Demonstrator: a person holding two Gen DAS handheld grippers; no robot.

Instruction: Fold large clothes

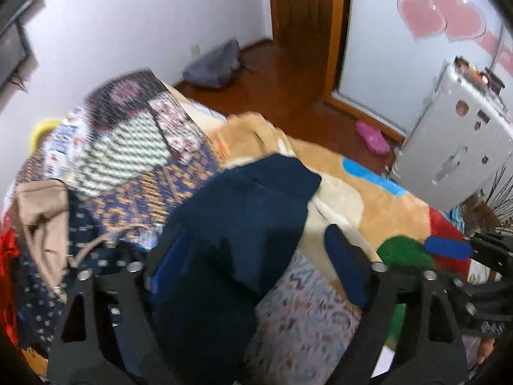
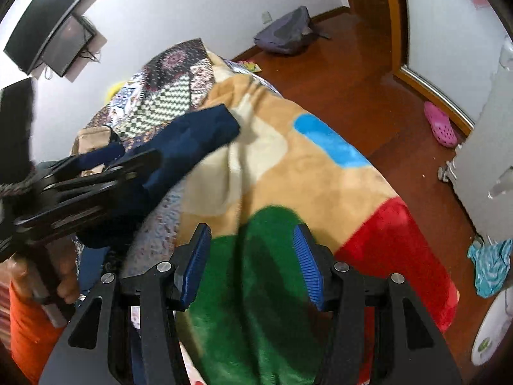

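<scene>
A navy garment [image 1: 237, 211] lies bunched on the bed. It runs up between the jaws of my left gripper [image 1: 253, 240] and hides the left finger. The right blue pad [image 1: 346, 266] stands apart from the cloth, so the jaws are open. In the right wrist view the left gripper [image 2: 128, 160] shows from the side with the navy garment [image 2: 192, 138] draped around it. My right gripper [image 2: 251, 234] hangs open over the green patch of a tan fleece blanket [image 2: 288, 166], with nothing pinched.
A patchwork quilt [image 1: 134, 147] and a beige garment [image 1: 41, 218] lie at the bed's far left. On the wooden floor are a silver suitcase [image 1: 455, 147], a pink slipper [image 2: 441, 125], a grey backpack [image 2: 285, 32] and teal cloth [image 2: 490, 266]. A hand [image 2: 64, 282] grips the left tool's handle.
</scene>
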